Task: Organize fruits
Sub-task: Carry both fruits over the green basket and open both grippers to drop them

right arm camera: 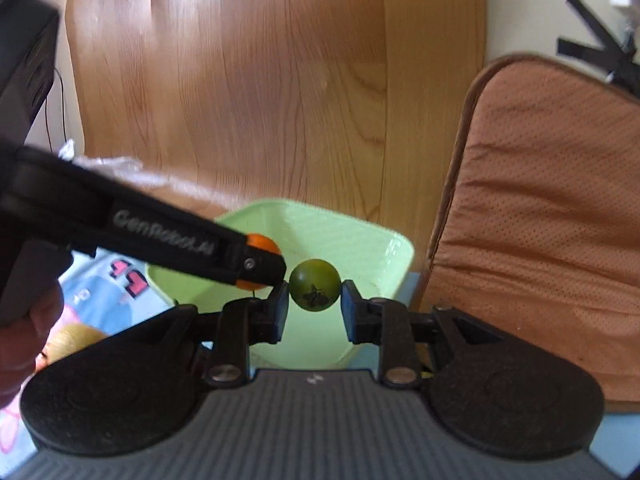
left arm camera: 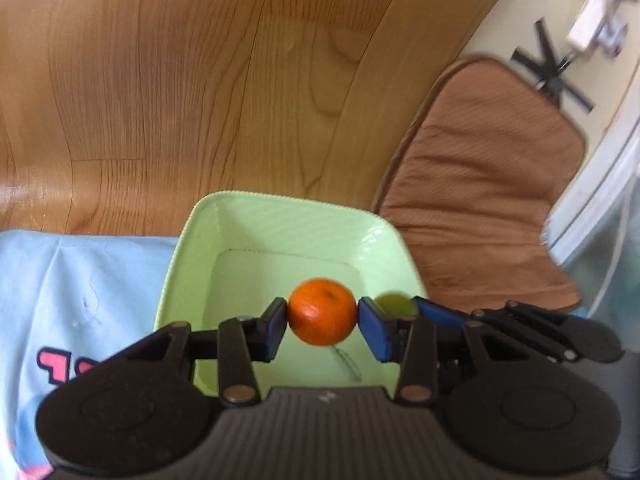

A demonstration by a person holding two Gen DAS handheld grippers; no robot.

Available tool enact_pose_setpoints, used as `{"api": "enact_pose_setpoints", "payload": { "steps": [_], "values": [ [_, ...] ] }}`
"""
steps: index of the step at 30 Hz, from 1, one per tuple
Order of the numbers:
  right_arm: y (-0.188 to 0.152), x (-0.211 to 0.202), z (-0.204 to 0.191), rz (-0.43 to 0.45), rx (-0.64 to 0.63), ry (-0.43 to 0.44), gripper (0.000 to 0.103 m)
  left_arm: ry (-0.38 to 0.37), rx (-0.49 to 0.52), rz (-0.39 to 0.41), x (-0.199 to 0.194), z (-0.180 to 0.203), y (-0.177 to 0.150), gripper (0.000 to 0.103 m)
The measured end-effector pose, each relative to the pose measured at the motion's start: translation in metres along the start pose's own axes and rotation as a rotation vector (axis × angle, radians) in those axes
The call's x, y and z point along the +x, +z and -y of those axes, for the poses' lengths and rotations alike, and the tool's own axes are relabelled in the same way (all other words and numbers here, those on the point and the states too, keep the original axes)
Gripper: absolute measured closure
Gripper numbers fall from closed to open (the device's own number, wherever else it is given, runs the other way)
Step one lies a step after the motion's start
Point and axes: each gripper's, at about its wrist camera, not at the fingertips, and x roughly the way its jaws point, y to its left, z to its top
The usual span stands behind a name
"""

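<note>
My left gripper is shut on a small orange, held over the pale green square bowl. Just to its right the right gripper's blue pads hold a green fruit. In the right wrist view my right gripper is shut on that round green fruit above the same green bowl. The left gripper crosses in from the left with the orange peeking out between its fingers. The bowl's floor looks bare.
The bowl stands on a light blue cloth with pink print, on a wooden floor. A brown cushion lies to the right. A yellowish fruit rests on the cloth at lower left, beside a person's hand.
</note>
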Motion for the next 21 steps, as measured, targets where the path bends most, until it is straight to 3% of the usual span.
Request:
{"api": "enact_pose_setpoints", "payload": {
  "steps": [6,9,10,13,14,21],
  "values": [
    [-0.010,-0.032,0.028,0.080,0.135,0.018,0.063,0.074,0.036,0.116,-0.028,-0.020,-0.001,0.052],
    [-0.022,-0.044,0.032,0.066,0.186,0.060,0.061,0.187,0.038,0.084,-0.023,-0.038,-0.003,0.053],
    [-0.026,-0.046,0.032,0.057,0.205,0.085,0.061,0.192,0.020,0.058,-0.019,-0.044,-0.004,0.055],
    [-0.032,-0.044,0.029,0.024,0.243,0.154,0.062,0.127,-0.048,-0.004,-0.009,-0.058,-0.010,0.058],
    [-0.031,-0.043,0.026,0.017,0.240,0.151,0.061,0.103,-0.063,-0.021,-0.006,-0.060,-0.013,0.064],
    [-0.018,-0.036,0.028,0.054,0.233,0.075,0.061,0.094,-0.070,-0.012,-0.023,-0.053,-0.027,0.061]
  ]
}}
